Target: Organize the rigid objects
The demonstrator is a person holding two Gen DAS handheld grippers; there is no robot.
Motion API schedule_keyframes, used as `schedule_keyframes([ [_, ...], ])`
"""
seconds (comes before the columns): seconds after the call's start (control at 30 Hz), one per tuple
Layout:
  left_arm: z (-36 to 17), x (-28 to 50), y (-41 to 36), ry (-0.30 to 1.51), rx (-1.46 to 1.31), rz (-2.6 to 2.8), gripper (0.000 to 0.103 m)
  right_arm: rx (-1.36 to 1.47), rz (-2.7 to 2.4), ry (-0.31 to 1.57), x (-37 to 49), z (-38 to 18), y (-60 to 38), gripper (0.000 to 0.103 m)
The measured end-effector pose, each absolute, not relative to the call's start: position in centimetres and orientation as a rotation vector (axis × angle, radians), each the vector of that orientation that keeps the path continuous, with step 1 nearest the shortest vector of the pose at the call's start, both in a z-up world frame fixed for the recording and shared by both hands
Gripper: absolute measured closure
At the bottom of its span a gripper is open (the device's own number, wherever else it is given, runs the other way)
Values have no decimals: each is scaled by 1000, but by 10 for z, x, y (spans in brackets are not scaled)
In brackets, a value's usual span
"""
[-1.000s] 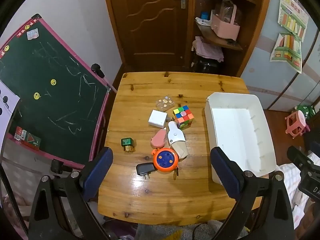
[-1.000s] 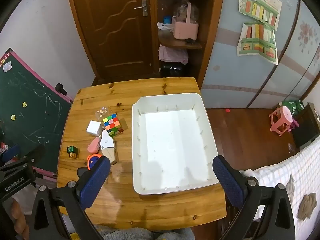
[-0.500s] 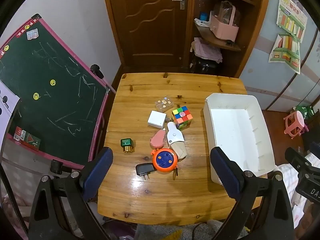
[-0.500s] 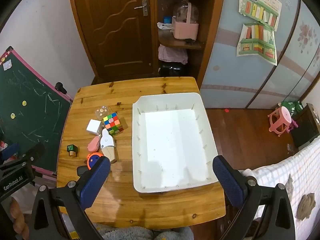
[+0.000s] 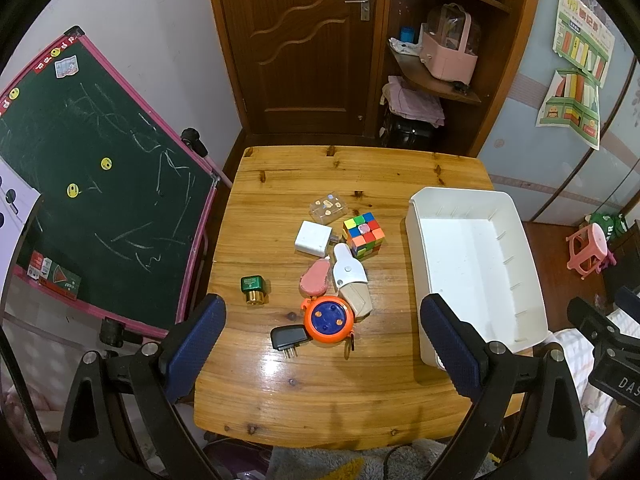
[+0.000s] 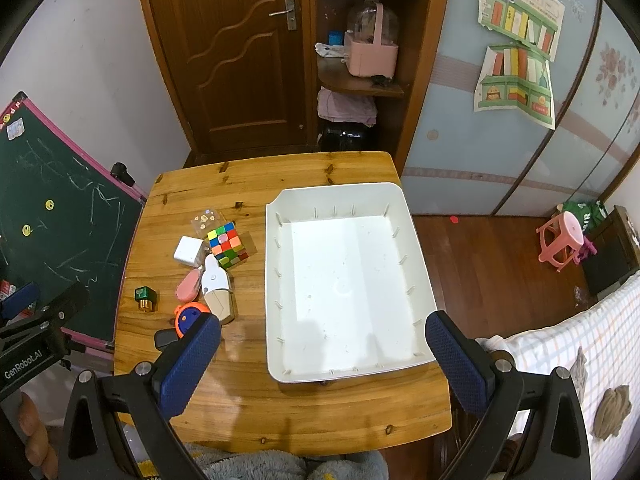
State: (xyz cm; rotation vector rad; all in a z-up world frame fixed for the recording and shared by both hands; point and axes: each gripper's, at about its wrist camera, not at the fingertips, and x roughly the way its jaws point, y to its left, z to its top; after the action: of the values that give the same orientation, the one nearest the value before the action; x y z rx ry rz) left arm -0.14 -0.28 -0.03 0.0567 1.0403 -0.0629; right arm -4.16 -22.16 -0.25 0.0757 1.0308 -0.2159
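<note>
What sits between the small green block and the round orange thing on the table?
Only bare wood of the table separates the green block from the orange reel, clearest in the left wrist view.

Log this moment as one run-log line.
left gripper: open, empty | right gripper: open, empty | white plastic bin: empty | multicoloured puzzle cube: on wooden table

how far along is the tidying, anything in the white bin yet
Nothing looks done: the white bin is empty. Nothing is in hand either; the left gripper and right gripper hover open above the table. All is left: the puzzle cube, white box, orange reel, black plug and green cap lie beside the bin.
</note>
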Motion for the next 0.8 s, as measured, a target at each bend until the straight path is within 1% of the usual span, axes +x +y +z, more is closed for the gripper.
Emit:
schedule_keyframes([
  [0.23, -1, -2, -2, 1041, 55, -64, 5, 81, -216, 1037, -45, -6, -224, 0],
  [0.53, 5, -3, -19, 1058, 58, -59, 5, 97, -216, 1046, -44, -11, -229, 0],
  [0.8, 0, -2, -15, 1062, 50, -55, 5, 109, -218, 1056, -42, -14, -234, 0],
])
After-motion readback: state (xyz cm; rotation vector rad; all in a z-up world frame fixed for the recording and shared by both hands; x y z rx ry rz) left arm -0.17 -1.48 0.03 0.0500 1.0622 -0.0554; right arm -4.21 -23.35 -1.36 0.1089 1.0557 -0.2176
